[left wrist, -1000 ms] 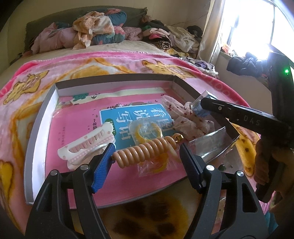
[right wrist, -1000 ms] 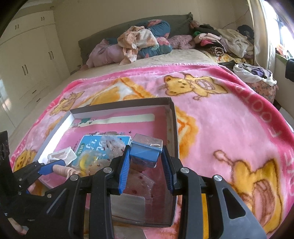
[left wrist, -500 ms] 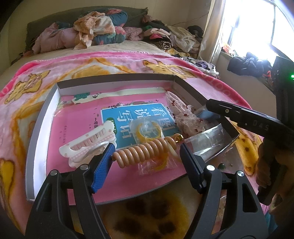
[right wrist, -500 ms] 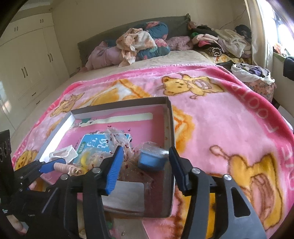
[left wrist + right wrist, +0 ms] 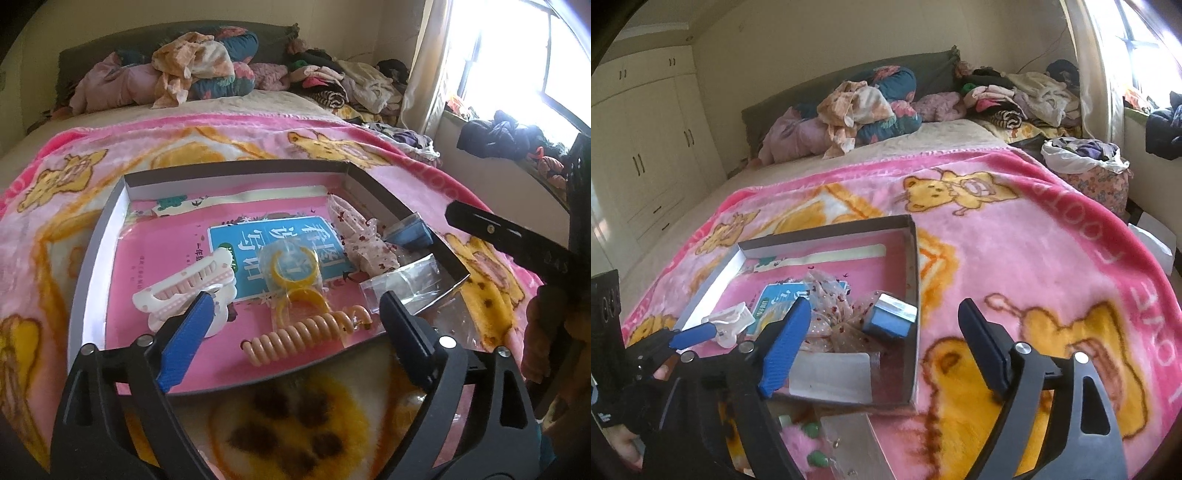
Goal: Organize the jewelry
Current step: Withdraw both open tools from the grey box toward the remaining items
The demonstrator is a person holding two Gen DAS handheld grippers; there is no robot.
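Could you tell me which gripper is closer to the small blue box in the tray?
Right. The right gripper hangs just in front of the blue box, jaws opening, nothing between them. The left gripper is across the tray, over the spiral hair tie.

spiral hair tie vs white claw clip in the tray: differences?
The spiral hair tie is peach, a coiled cord; the white claw clip is white and pink, rigid and toothed. The tie lies between the opening left gripper's fingers, the clip behind its blue pad. Both rest in the tray, ungripped.

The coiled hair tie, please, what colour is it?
Peach-orange coiled hair tie; left wrist view shows it best.
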